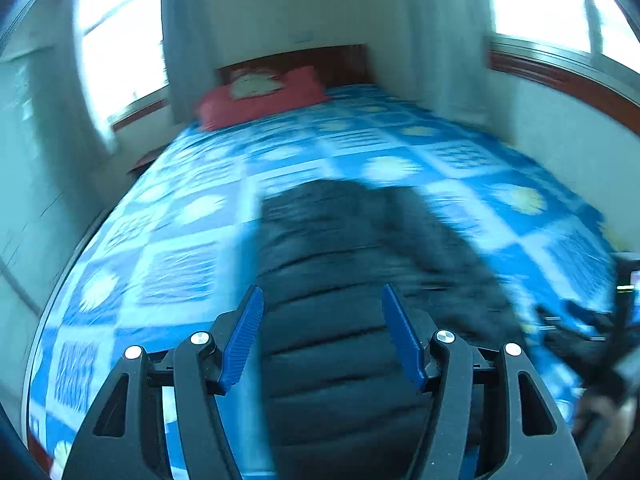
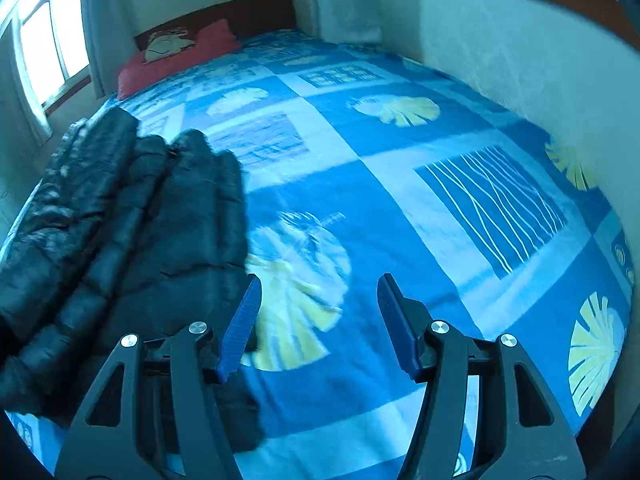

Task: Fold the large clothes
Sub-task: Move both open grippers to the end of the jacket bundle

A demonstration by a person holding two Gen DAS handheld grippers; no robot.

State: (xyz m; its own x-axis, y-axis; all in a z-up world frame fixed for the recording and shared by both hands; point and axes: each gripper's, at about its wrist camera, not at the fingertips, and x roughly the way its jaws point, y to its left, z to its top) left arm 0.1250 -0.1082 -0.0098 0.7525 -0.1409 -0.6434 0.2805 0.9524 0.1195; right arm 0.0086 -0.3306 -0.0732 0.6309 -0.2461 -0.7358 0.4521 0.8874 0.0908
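A black quilted puffer jacket (image 1: 344,280) lies on the bed with the blue patterned cover (image 1: 192,208). In the left wrist view, which is motion-blurred, my left gripper (image 1: 322,300) is open and empty above the jacket's near end. In the right wrist view the jacket (image 2: 120,220) lies bunched at the left on the bed cover (image 2: 400,184). My right gripper (image 2: 318,288) is open and empty, over the cover just right of the jacket's edge.
A red pillow (image 1: 260,98) lies at the head of the bed by the dark wooden headboard (image 2: 224,10). A white wall (image 2: 520,56) runs along the bed's right side. Windows with curtains (image 2: 44,48) stand at the left.
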